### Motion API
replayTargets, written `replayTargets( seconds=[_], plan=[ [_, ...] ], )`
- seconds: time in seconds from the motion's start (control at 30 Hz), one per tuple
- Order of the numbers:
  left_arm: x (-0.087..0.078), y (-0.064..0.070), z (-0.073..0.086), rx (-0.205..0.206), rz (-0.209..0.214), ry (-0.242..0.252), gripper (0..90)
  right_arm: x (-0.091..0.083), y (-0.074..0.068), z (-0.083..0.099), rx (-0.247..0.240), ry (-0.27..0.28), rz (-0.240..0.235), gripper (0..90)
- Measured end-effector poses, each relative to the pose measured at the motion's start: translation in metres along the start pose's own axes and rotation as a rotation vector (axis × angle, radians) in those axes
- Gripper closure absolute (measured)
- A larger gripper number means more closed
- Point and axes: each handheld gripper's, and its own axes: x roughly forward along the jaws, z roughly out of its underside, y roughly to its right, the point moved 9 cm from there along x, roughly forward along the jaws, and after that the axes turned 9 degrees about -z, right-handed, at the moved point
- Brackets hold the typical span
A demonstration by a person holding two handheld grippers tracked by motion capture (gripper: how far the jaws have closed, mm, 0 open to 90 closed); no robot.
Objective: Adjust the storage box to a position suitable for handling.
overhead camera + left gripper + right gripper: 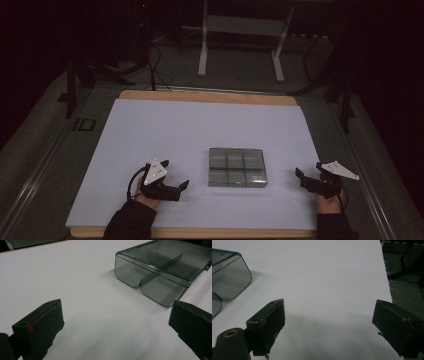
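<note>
A clear grey plastic box (237,167) with several compartments lies shut near the middle front of the white sheet (200,130). My left gripper (175,176) rests on the sheet to the box's left, open, nothing between its jaws. In the left gripper view the box (160,272) lies ahead at the upper right, past the wide-apart fingers (41,325). My right gripper (310,172) sits to the box's right, open and empty. In the right gripper view a rounded corner of the box (229,277) shows at the left edge.
The white sheet covers a wooden tabletop (210,96). The sheet's right edge (387,277) runs close to my right gripper, with dark floor beyond. A white metal stand (240,40) and cables (155,65) lie past the far end of the table.
</note>
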Motion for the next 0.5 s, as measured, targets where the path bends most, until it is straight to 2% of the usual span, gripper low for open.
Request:
replayTargets(
  seconds=[0.17,0.5],
  plan=[
    [0.0001,-0.0021,-0.0001,-0.028,0.008,0.0,0.7,0.0013,-0.0005,0.0008,-0.007,-0.014,0.001,11.0],
    [0.0006,-0.0024,0.0005,-0.029,0.011,-0.011,0.7,0.0024,-0.0011,0.0016,0.002,-0.022,-0.022,11.0]
  ],
)
